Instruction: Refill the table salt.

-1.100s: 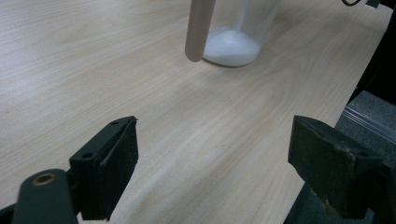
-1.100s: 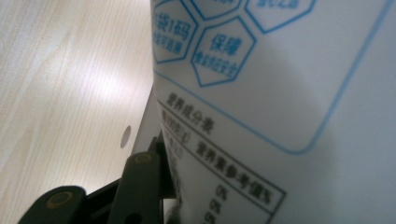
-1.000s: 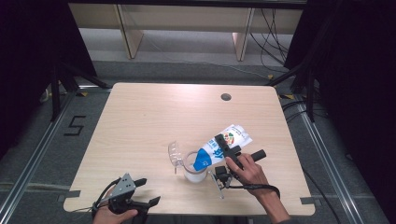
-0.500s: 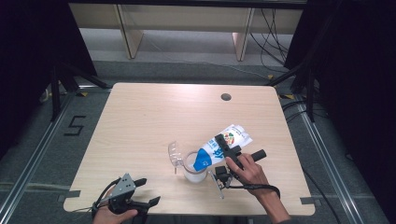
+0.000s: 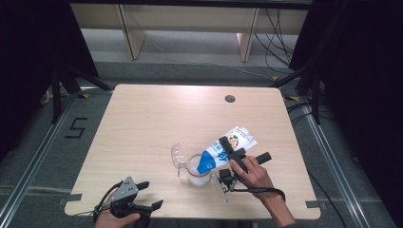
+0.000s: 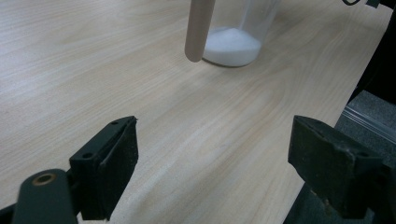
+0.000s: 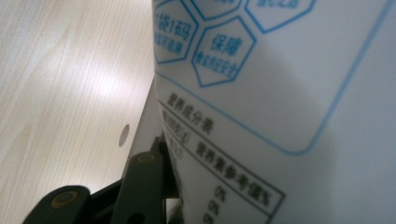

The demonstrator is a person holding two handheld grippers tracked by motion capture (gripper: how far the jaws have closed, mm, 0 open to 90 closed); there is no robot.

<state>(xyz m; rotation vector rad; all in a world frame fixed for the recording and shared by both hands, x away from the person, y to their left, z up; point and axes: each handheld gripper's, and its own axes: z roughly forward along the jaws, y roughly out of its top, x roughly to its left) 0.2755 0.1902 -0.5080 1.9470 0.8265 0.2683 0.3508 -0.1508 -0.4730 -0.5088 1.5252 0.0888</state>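
Right tongs (image 5: 230, 151) clamped on the tilted blue-and-white bag (image 5: 223, 149) over the clear cup (image 5: 197, 171) mid-surface (image 5: 142, 123), left tongs (image 5: 142, 205) open and idle; steeper tilt risks granules overshooting the rim.

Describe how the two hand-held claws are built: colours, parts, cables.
Both are black. The left claw carries a grey three-cornered plate on top, and the left gripper view shows two blocky black jaws with a brass-coloured pivot pin. The right claw has a black bar handle and a black cable looping by the wrist. No sleeves show.
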